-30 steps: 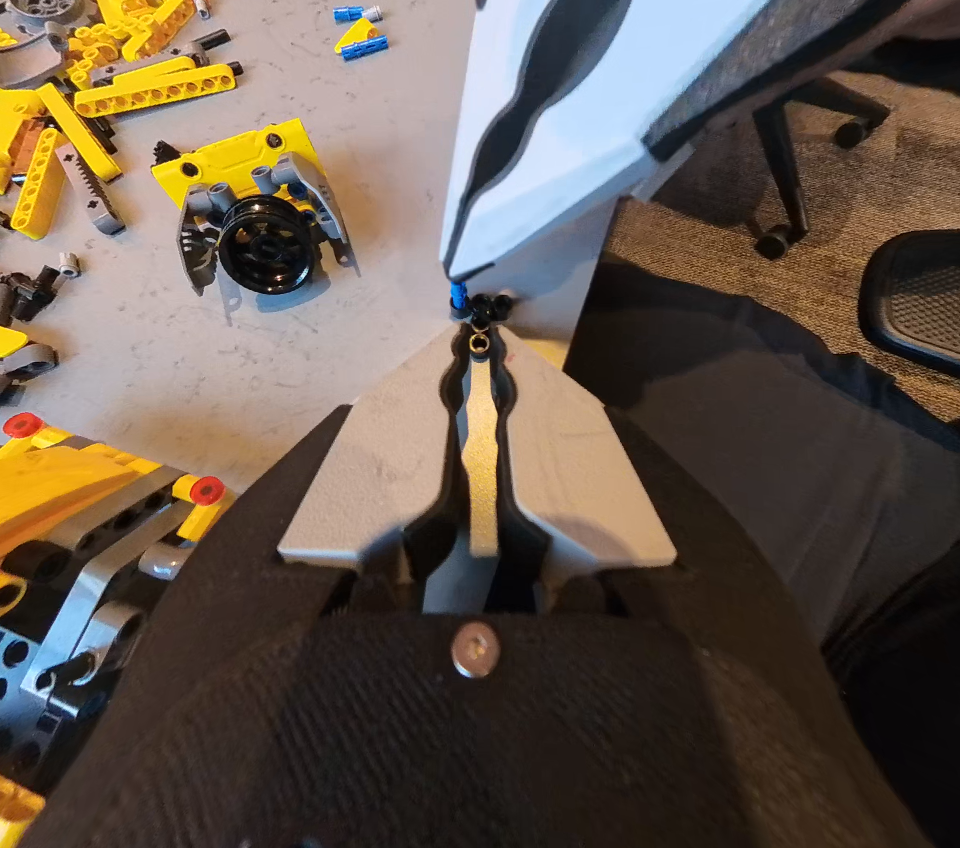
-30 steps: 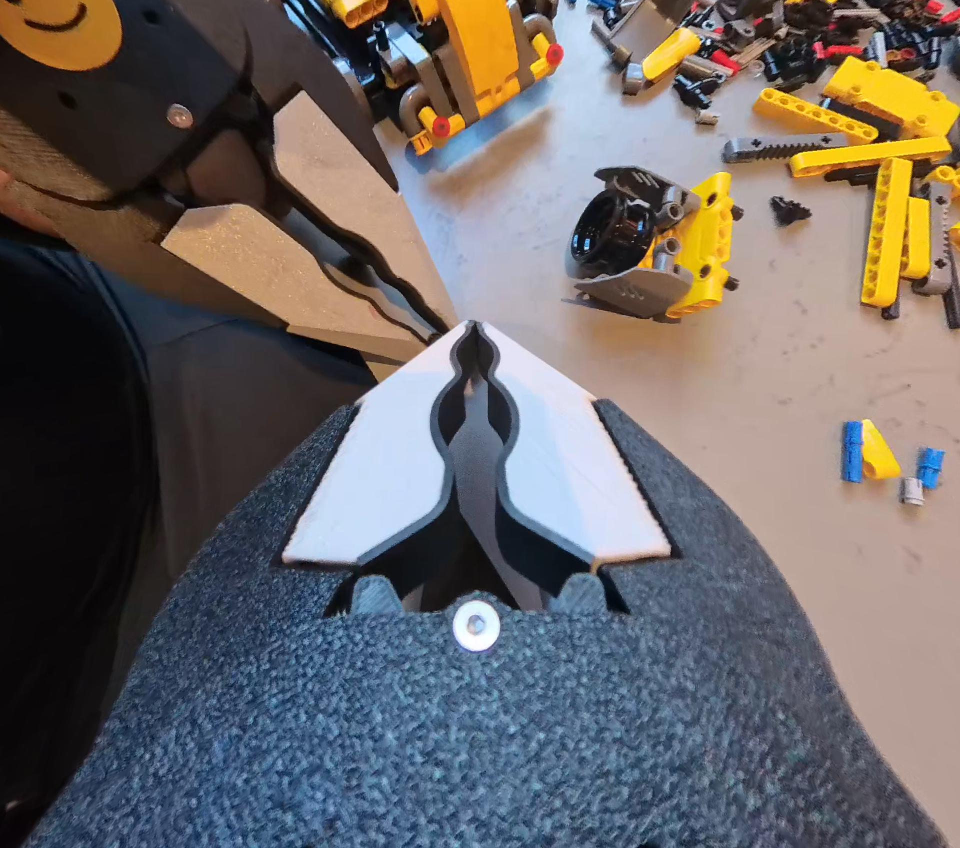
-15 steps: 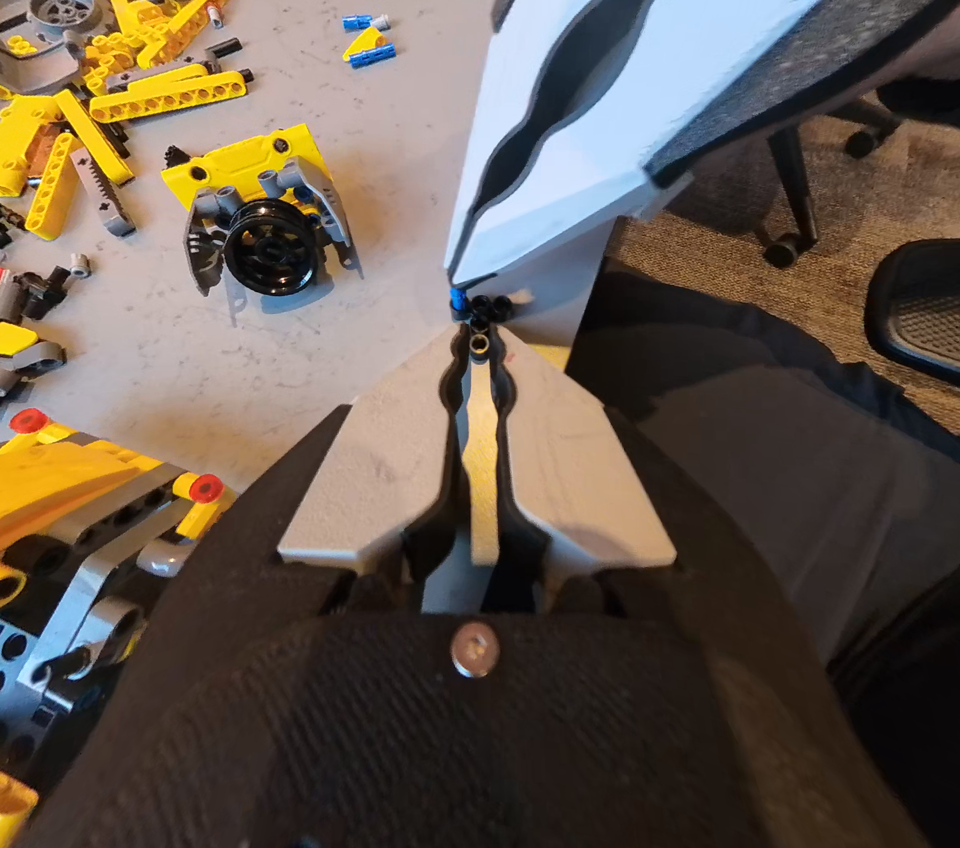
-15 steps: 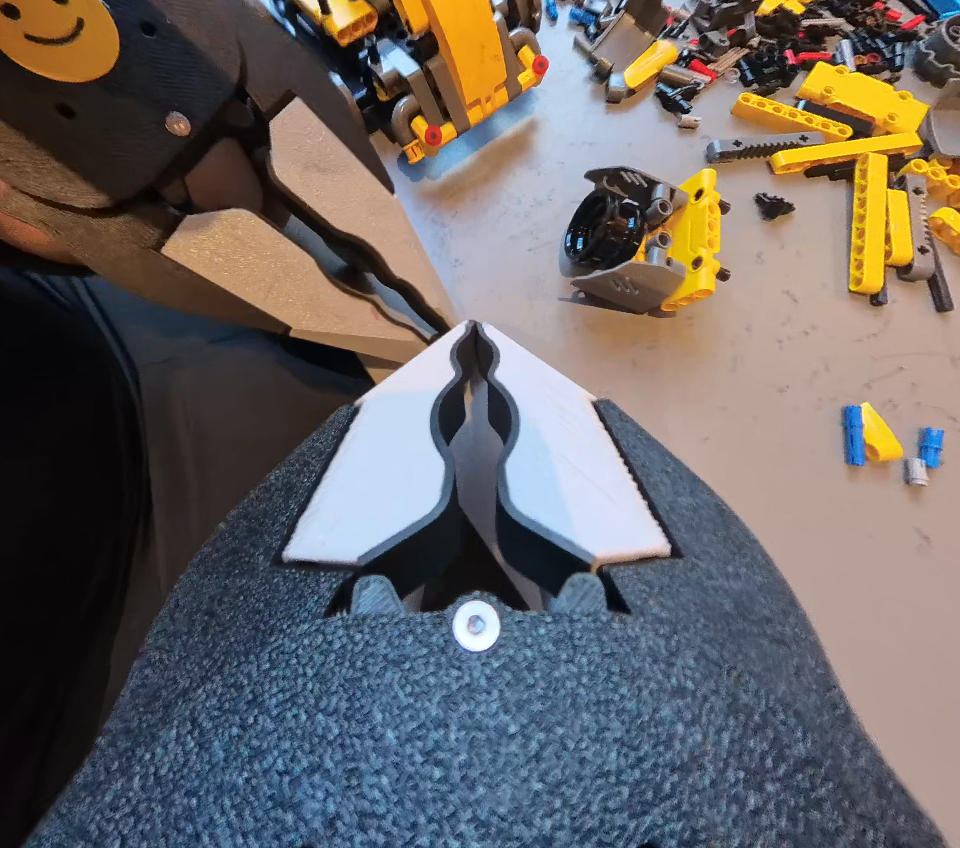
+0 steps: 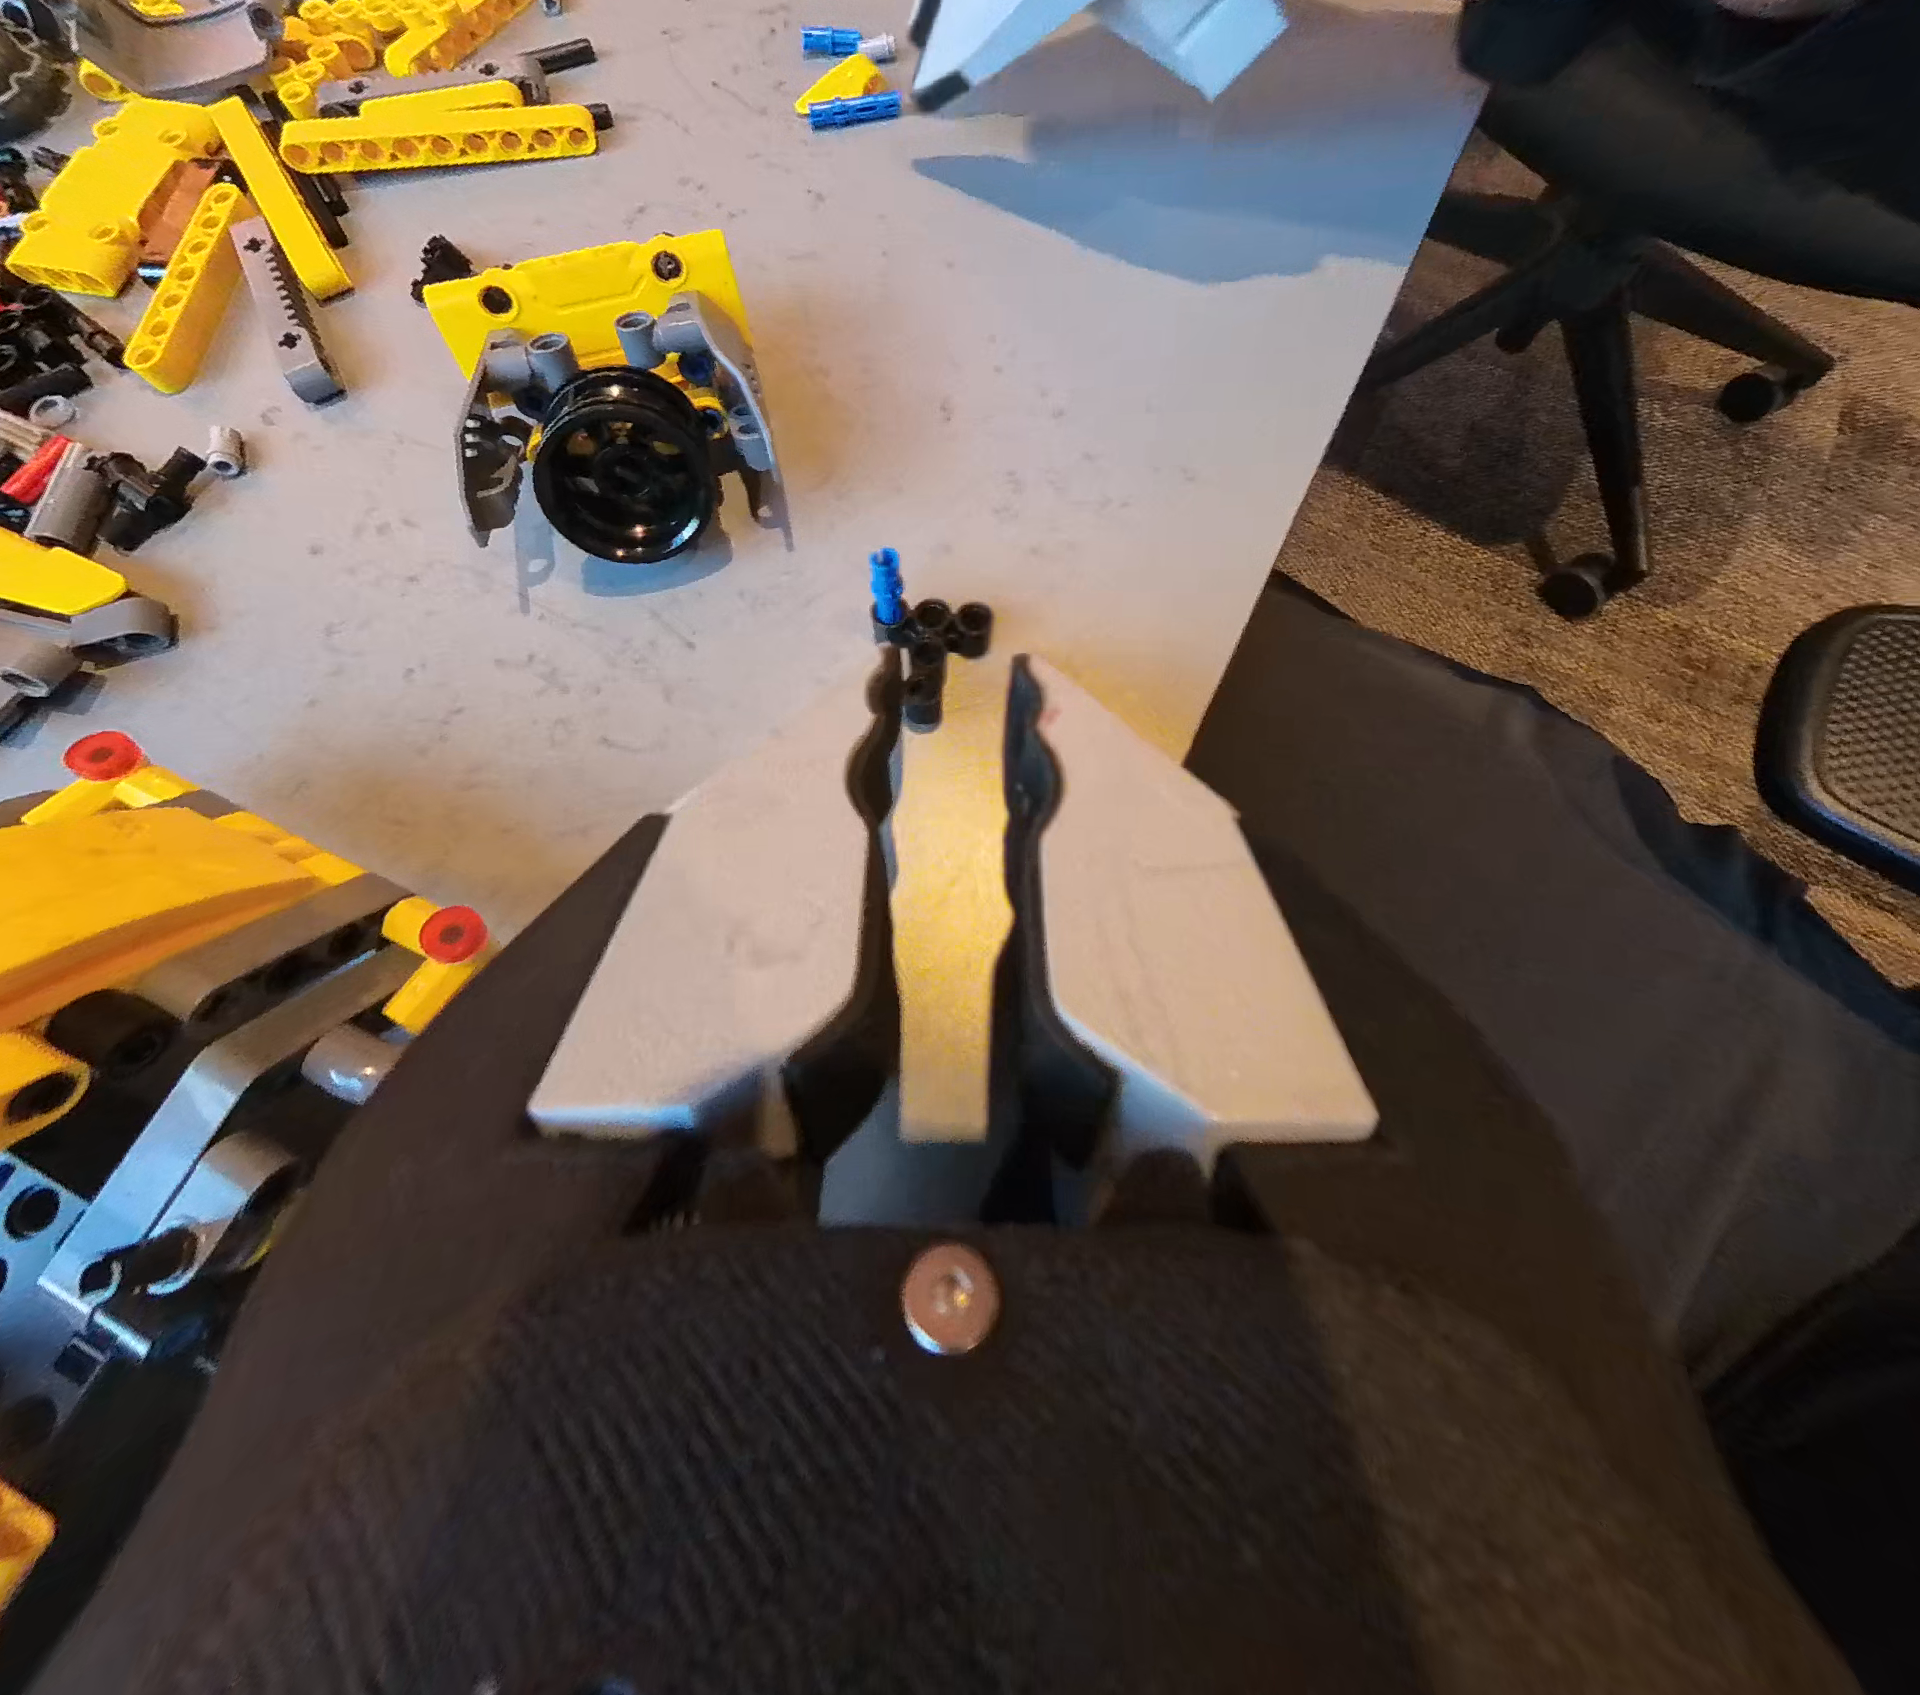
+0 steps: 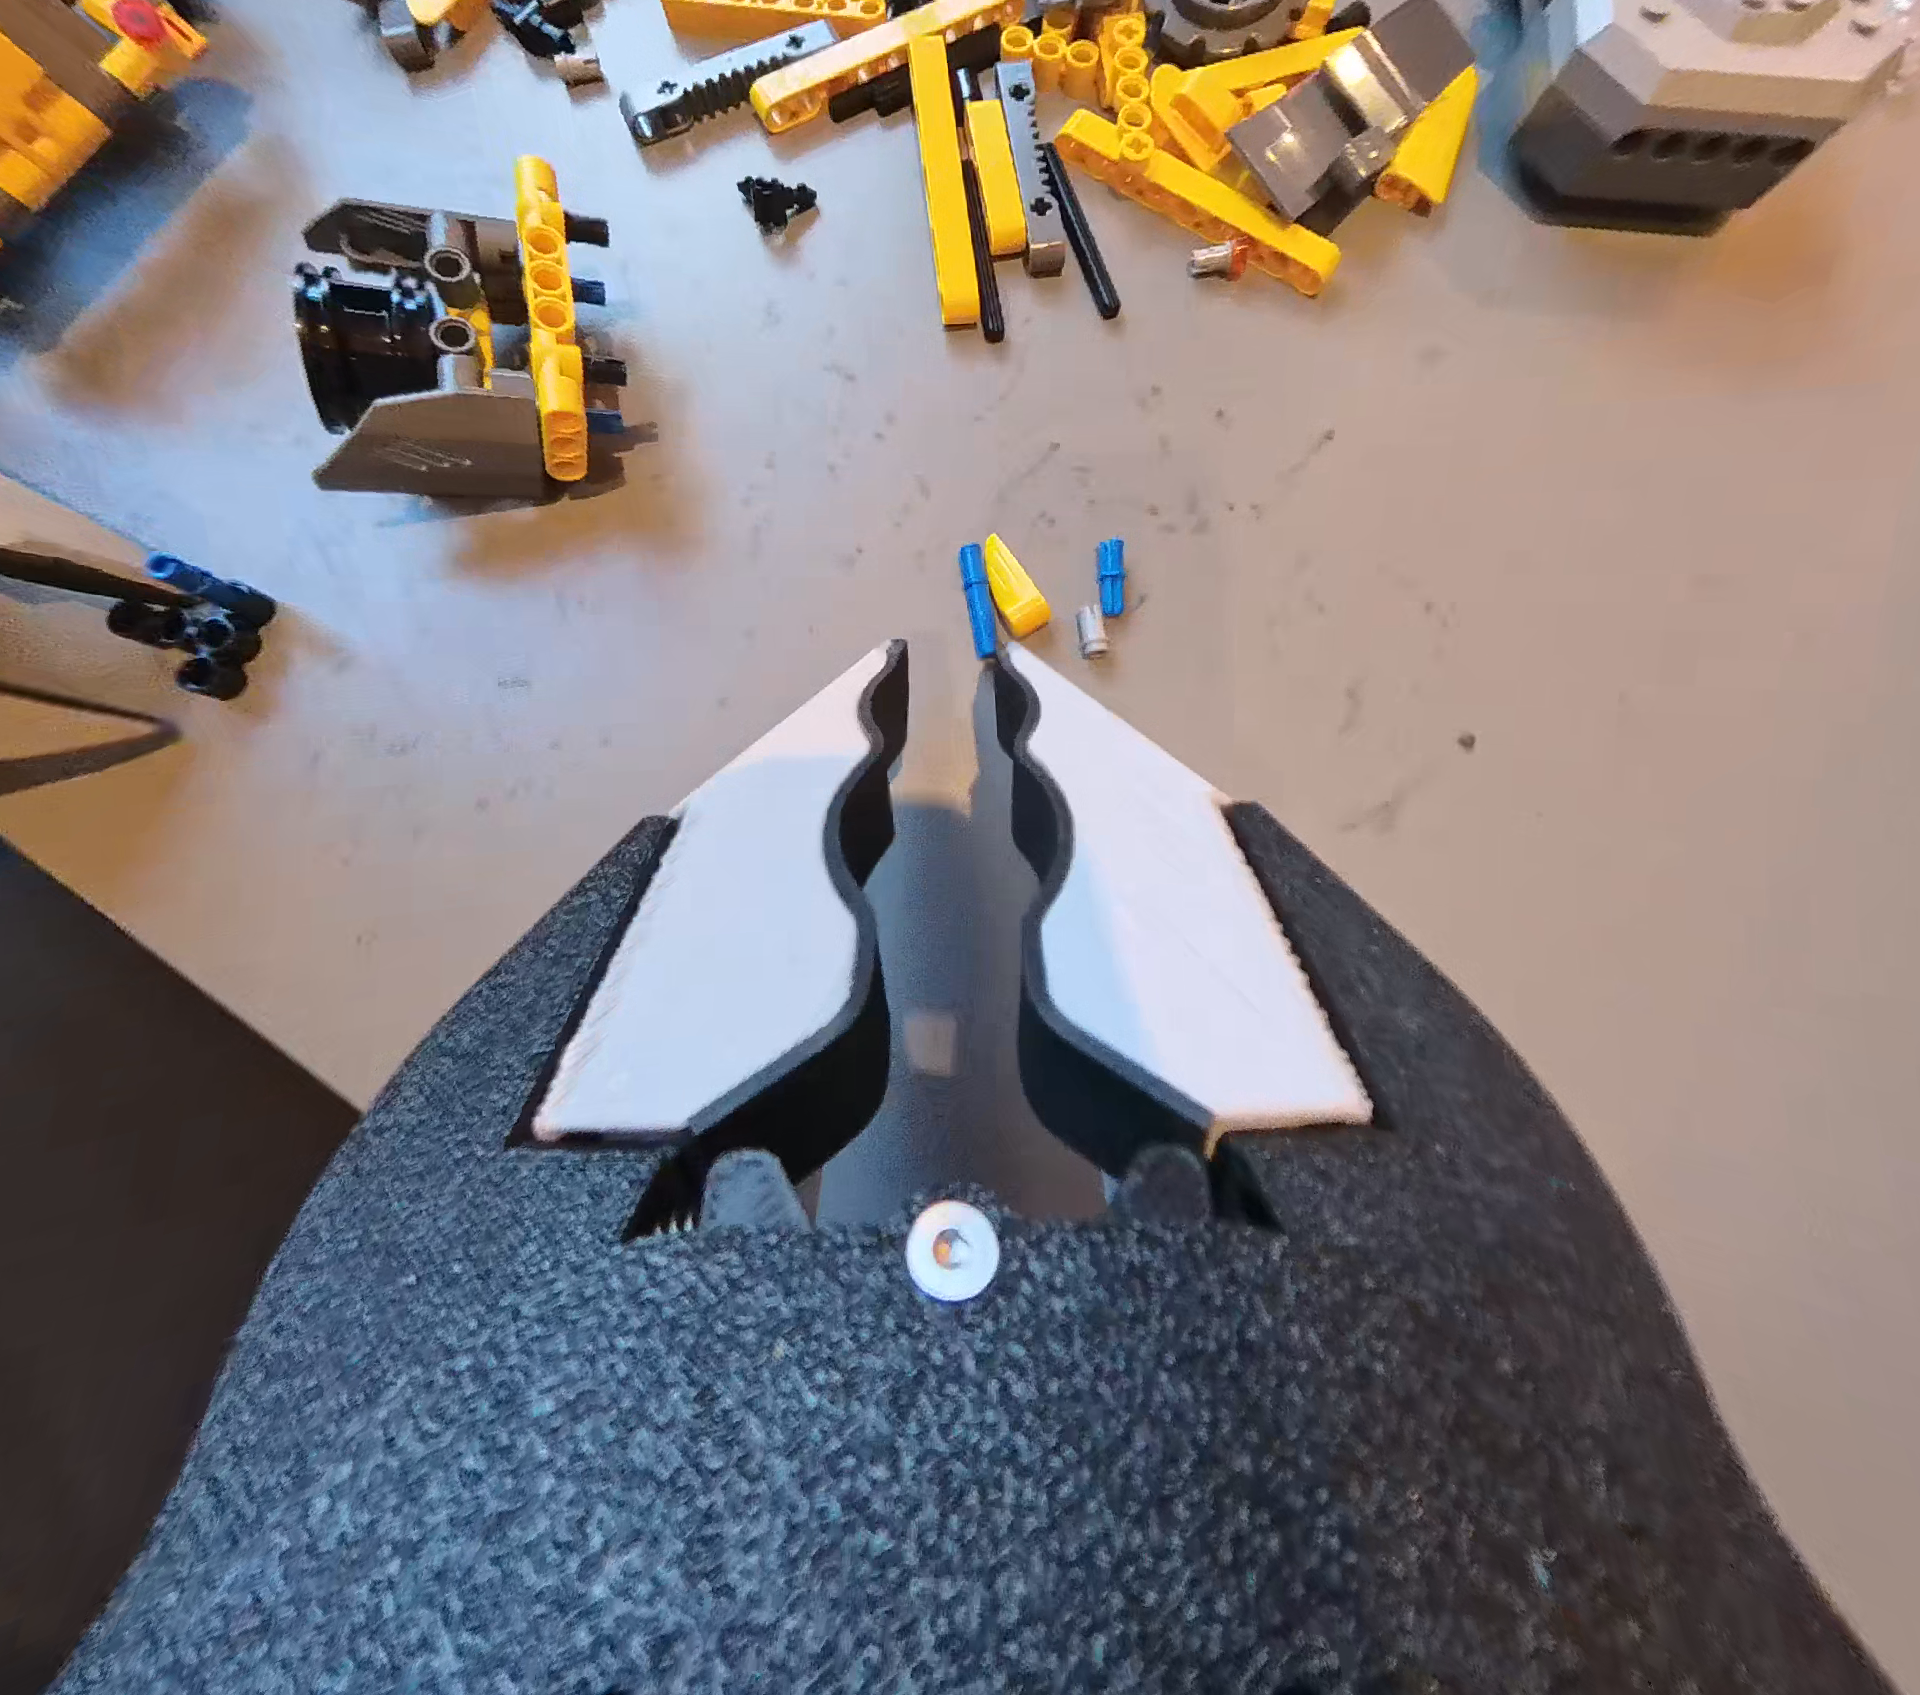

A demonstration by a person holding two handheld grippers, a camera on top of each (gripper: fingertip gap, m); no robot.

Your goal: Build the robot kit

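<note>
Grey table (image 6: 1455, 710) carries a yellow-and-black brick heap (image 6: 1039, 87) across the upper frame. Mid-frame, the left gripper (image 5: 951, 674) stands partly open, a black connector (image 5: 930, 643) with a blue pin against its left finger. Lower centre, the right gripper (image 6: 948, 658), slightly parted and empty, points at small blue pins (image 6: 977, 601).

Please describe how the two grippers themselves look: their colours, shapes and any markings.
The left gripper has a smooth black woven-look body, grey wedge fingers with wavy black inner pads, and a silver screw. The right gripper has a speckled dark-grey body, white wedge fingers, black wavy pads, and a similar screw.
</note>
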